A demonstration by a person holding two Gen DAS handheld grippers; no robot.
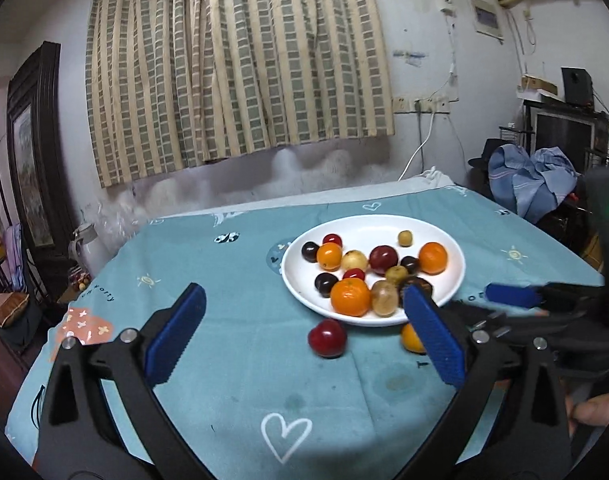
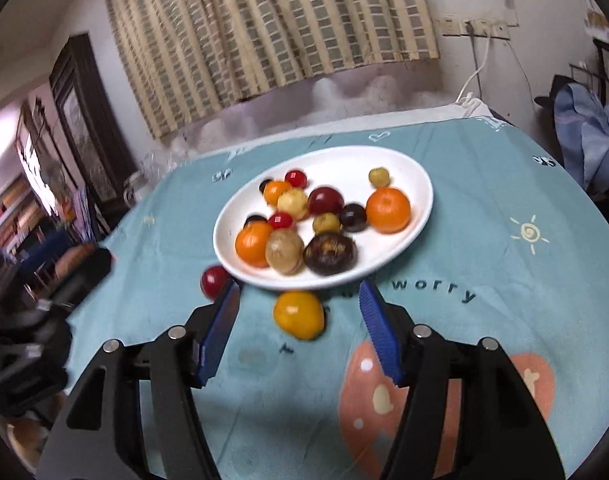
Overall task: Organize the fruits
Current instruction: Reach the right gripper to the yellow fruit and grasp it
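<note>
two loose fruits on the teal tablecloth [image 1: 232, 264], just near of the white plate [image 1: 456, 256]: red fruit [image 1: 327, 338] and orange fruit [image 2: 299, 314]. plate holds about a dozen small fruits, red, orange, dark and yellowish. left gripper [image 1: 304, 322]: jaws spread wide, nothing held; red fruit lies on the cloth between and just beyond the blue pads, untouched. right gripper [image 2: 299, 318]: jaws partly apart, nothing gripped; orange fruit sits on the cloth between the fingertips, clear of both pads. in the left view the orange fruit is half hidden behind the right finger; right view blurred, plate fruits hard to identify
</note>
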